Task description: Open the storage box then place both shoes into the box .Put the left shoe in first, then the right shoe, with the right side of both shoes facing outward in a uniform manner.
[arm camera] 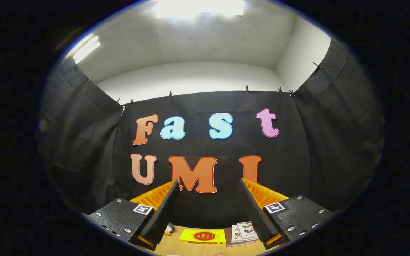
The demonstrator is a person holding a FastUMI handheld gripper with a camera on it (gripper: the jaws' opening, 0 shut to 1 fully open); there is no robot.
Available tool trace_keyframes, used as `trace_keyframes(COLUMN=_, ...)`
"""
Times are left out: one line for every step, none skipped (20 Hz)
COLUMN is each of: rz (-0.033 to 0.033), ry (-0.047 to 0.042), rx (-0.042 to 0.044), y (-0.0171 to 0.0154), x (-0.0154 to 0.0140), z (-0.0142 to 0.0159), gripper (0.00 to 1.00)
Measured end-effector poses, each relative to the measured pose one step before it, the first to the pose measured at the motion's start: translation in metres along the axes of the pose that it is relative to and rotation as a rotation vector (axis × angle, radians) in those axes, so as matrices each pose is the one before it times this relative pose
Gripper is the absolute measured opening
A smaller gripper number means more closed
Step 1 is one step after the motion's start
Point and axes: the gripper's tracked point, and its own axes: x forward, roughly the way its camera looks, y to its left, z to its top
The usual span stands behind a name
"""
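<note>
Gripper raised above the wooden table, fingers spread apart and grasping nothing.
Left to right beyond the fingers: a small pale object (too hidden to identify), a yellow booklet, then a stack of illustrated books; storage box and shoes cannot be located here.

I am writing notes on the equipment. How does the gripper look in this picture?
The gripper has two long wedge-shaped jaws. Each sits on a black, grainy block with silver screws, and each block bears a small square black-and-white marker. No cables are visible.
</note>
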Motion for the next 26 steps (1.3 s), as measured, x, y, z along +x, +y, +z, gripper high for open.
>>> trace_keyframes(rz=0.0023, ry=0.00236, rx=-0.00381, y=0.00156, x=-0.00113, z=-0.00031, gripper=0.98)
trace_keyframes(rz=0.00681, ry=0.00221, rx=0.00479, y=0.003, x=-0.00224, z=0.00036, gripper=0.98)
trace_keyframes(rz=0.01774, ry=-0.0021, rx=0.01363, y=0.00683, x=-0.00155, z=0.00143, gripper=0.98)
trace_keyframes(rz=0.01366, ry=-0.00316, rx=0.01676, y=0.00573, x=-0.00191, z=0.00157, gripper=0.98)
trace_keyframes(rz=0.00461, ry=-0.00211, rx=0.01131, y=0.00206, x=-0.00168, z=0.00159, gripper=0.98)
trace_keyframes(rz=-0.00231, ry=0.00241, rx=-0.00196, y=-0.00036, x=0.00136, z=-0.00151, gripper=0.98)
trace_keyframes(rz=0.00282, ry=0.00022, rx=-0.0099, y=0.00094, x=-0.00064, z=0.00007, gripper=0.98)
trace_keyframes(rz=0.00365, ry=-0.00004, rx=-0.00833, y=0.00215, x=-0.00051, z=0.00009, gripper=0.98)
trace_keyframes(rz=0.00368, ry=0.0005, rx=-0.00338, y=0.00122, x=0.00006, z=-0.00053, gripper=0.98)
trace_keyframes(rz=0.00465, ry=0.00073, rx=-0.00071, y=0.00196, x=-0.00061, z=-0.00019, gripper=0.98)
trace_keyframes(rz=0.00014, ry=0.00168, rx=0.00052, y=0.0006, x=0.00099, z=-0.00048, gripper=0.98)
trace_keyframes(rz=0.00242, ry=0.00106, rx=0.00163, y=0.00062, x=-0.00037, z=-0.0008, gripper=0.98)
trace_keyframes(rz=0.00052, ry=0.00316, rx=0.00178, y=0.00032, x=0.00013, z=-0.00082, gripper=0.98)
trace_keyframes(rz=0.00585, ry=0.00433, rx=0.00365, y=0.00206, x=0.00096, z=-0.00229, gripper=0.98)
trace_keyframes(rz=0.0037, ry=0.00171, rx=0.00489, y=0.00186, x=0.00021, z=-0.00085, gripper=0.98)
trace_keyframes(rz=-0.00164, ry=-0.00169, rx=0.00469, y=-0.00108, x=-0.00018, z=-0.00041, gripper=0.98)
trace_keyframes(rz=-0.00492, ry=-0.0053, rx=0.00555, y=-0.00027, x=0.00032, z=0.00065, gripper=0.98)
trace_keyframes(rz=-0.00513, ry=-0.00403, rx=0.00479, y=-0.0013, x=0.00036, z=-0.00036, gripper=0.98)
trace_keyframes(rz=-0.00067, ry=0.00022, rx=0.00095, y=0.00074, x=-0.00031, z=-0.0013, gripper=0.98)
trace_keyframes(rz=0.00201, ry=0.00159, rx=-0.00326, y=0.00165, x=0.00054, z=-0.00219, gripper=0.98)
trace_keyframes(rz=-0.00101, ry=0.00188, rx=-0.00637, y=0.00057, x=0.00043, z=-0.00244, gripper=0.98)
trace_keyframes(rz=0.00072, ry=-0.00145, rx=-0.00997, y=0.00129, x=0.0003, z=-0.00223, gripper=0.98)
trace_keyframes(rz=-0.00242, ry=-0.00427, rx=-0.01048, y=0.00091, x=-0.00016, z=-0.00095, gripper=0.98)
trace_keyframes(rz=0.00172, ry=-0.00444, rx=-0.008, y=0.00193, x=-0.00026, z=-0.00197, gripper=0.98)
trace_keyframes(rz=0.01397, ry=0.00376, rx=-0.00057, y=0.0057, x=-0.00097, z=-0.00327, gripper=0.98)
trace_keyframes(rz=0.03106, ry=0.01003, rx=0.00685, y=0.01062, x=-0.00141, z=-0.00601, gripper=0.98)
